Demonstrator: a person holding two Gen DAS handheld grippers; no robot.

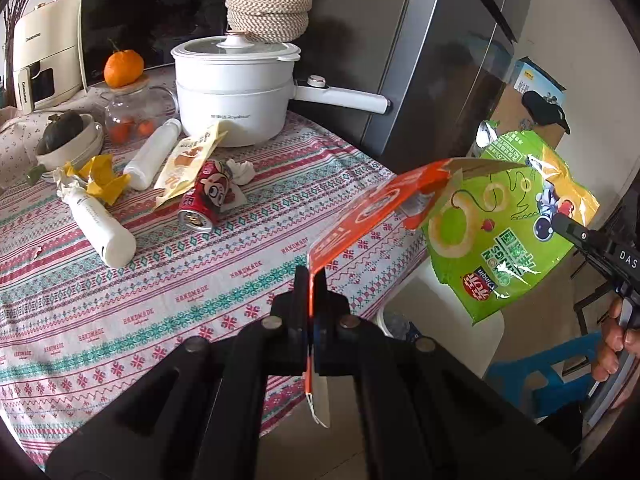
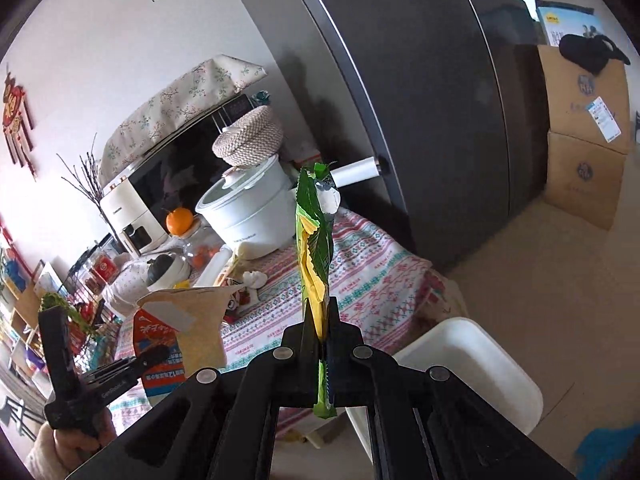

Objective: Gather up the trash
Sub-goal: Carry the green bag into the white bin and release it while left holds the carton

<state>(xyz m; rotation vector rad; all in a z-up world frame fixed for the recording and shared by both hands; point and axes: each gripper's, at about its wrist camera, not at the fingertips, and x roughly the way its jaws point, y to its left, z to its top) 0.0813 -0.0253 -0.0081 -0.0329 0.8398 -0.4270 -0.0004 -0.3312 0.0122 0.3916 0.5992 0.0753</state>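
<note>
Far-left worktop: a white bottle lies on its side near a crumpled yellow wrapper; neither has been collected.
Middle worktop: a second white bottle, a cream snack pouch, a red can on its side and a wad of white tissue lie close together in front of the white cooking pot. All of this looks like trash left to gather.
Left claw: closed tight on the lower edge of an orange packet, which is lifted clear of the worktop at its right edge.
Right claw: pinched shut on a green snack bag, held in the air just right of the orange packet, beyond the worktop edge.
Bin: a white container sits on the floor below the near-right worktop corner, under both held items; its inside is barely visible.
Progress: judged early to midway; two pieces are in hand but not yet dropped, and at least six remain on the worktop.
Next need: probably releasing both packets over the white container.
</note>
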